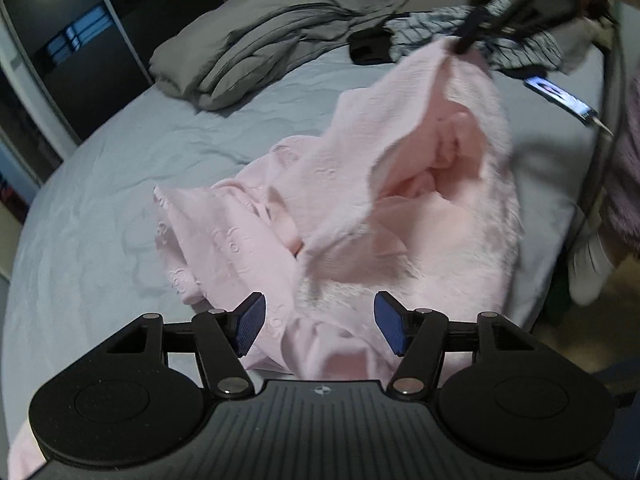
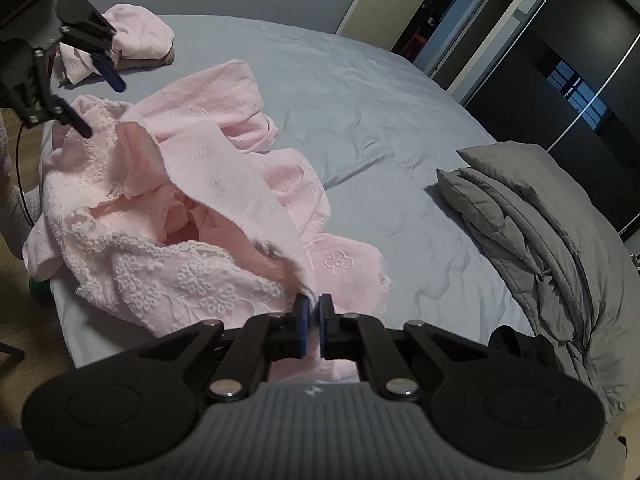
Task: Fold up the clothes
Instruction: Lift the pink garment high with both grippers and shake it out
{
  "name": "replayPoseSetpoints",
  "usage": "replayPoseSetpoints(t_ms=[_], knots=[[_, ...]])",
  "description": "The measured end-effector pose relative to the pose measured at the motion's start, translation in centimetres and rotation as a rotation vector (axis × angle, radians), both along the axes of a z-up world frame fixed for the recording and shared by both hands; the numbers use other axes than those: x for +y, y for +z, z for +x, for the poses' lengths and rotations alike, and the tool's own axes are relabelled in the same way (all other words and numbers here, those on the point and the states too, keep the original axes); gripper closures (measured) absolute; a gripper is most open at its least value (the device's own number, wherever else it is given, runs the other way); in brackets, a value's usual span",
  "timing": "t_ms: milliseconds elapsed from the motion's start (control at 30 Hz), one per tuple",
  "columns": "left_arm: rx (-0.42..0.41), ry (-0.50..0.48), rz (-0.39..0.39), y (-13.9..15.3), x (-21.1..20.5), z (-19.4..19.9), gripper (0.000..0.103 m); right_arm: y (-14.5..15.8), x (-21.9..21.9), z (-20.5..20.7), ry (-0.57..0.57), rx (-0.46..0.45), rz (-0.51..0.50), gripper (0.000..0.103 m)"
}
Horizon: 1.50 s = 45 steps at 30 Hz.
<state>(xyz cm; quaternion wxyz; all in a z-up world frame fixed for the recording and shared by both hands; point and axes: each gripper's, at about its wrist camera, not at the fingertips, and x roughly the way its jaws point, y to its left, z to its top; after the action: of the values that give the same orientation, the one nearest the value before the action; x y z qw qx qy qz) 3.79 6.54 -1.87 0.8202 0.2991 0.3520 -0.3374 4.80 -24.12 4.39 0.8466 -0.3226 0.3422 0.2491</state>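
Note:
A crumpled pink garment [image 1: 400, 200] with lace and embossed flowers lies on the blue-grey bed sheet [image 1: 120, 200]. My left gripper [image 1: 320, 326] stands open just above the garment's near edge, nothing between its blue pads. In the right wrist view that left gripper [image 2: 98, 102] hovers open over the garment's far lace corner. My right gripper [image 2: 314, 310] is shut on an edge of the pink garment [image 2: 208, 184], and a strip of cloth rises taut to it. The left wrist view shows the right gripper [image 1: 466, 42] holding that edge up.
A folded grey duvet [image 2: 540, 232] lies at one side of the bed. A small pile of pink clothes [image 2: 140, 36] sits at a corner. Striped clothing [image 1: 516, 48], a black object [image 1: 368, 46] and a lit phone [image 1: 560, 98] lie near the far edge. Dark wardrobe doors [image 2: 560, 60] stand behind.

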Motion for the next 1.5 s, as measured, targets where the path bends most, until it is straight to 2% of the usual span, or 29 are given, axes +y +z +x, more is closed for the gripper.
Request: replayPoseSetpoints(t_ms=[33, 67, 100, 167, 200, 300, 367, 467, 567, 633, 900, 1100, 1167, 1400, 1500], knots=[[0.010, 0.003, 0.006, -0.2, -0.2, 0.4, 0.045, 0.0, 0.0, 0.0, 0.000, -0.005, 0.002, 0.097], [0.034, 0.009, 0.009, -0.6, -0.4, 0.8, 0.057, 0.1, 0.0, 0.0, 0.000, -0.010, 0.004, 0.097], [0.069, 0.017, 0.001, -0.8, -0.5, 1.2, 0.081, 0.1, 0.1, 0.0, -0.004, -0.015, 0.007, 0.097], [0.127, 0.040, -0.018, -0.9, -0.5, 2.0, 0.093, 0.2, 0.1, 0.0, -0.012, -0.024, 0.012, 0.097], [0.116, 0.058, -0.027, -0.6, -0.4, 2.1, 0.096, 0.2, 0.1, -0.1, -0.020, -0.032, 0.010, 0.097], [0.070, 0.118, -0.073, 0.9, 0.1, 2.3, 0.097, 0.5, 0.0, -0.3, -0.061, -0.069, 0.002, 0.097], [0.052, 0.184, -0.161, 2.8, 1.4, 2.6, 0.098, 1.1, -0.1, -0.3, -0.102, -0.086, 0.030, 0.097], [-0.002, 0.238, -0.238, 5.8, 3.0, 2.5, 0.098, 2.5, -0.4, -0.3, -0.176, -0.117, 0.093, 0.098], [-0.075, 0.259, -0.279, 9.3, 4.1, 2.1, 0.098, 4.7, -0.7, -0.4, -0.241, -0.168, 0.165, 0.098], [-0.108, 0.266, -0.304, 11.7, 4.5, 1.9, 0.098, 7.0, -0.5, -0.7, -0.252, -0.212, 0.172, 0.098], [-0.316, 0.247, -0.298, 22.4, 3.5, 0.3, 0.099, 16.4, 0.3, -2.0, -0.295, -0.389, 0.202, 0.098], [-0.486, 0.222, -0.307, 30.9, 2.3, -1.4, 0.098, 25.7, 1.2, -3.4, -0.323, -0.596, 0.169, 0.099], [-0.533, 0.230, -0.317, 33.3, 1.8, -1.5, 0.098, 28.5, 1.5, -3.5, -0.334, -0.640, 0.156, 0.099], [-0.702, 0.218, -0.339, 40.1, -0.3, -1.1, 0.098, 37.1, 2.2, -3.3, -0.377, -0.791, 0.132, 0.099], [-0.754, 0.219, -0.352, 42.3, -1.5, -0.1, 0.098, 39.6, 2.4, -1.8, -0.394, -0.827, 0.107, 0.099]])
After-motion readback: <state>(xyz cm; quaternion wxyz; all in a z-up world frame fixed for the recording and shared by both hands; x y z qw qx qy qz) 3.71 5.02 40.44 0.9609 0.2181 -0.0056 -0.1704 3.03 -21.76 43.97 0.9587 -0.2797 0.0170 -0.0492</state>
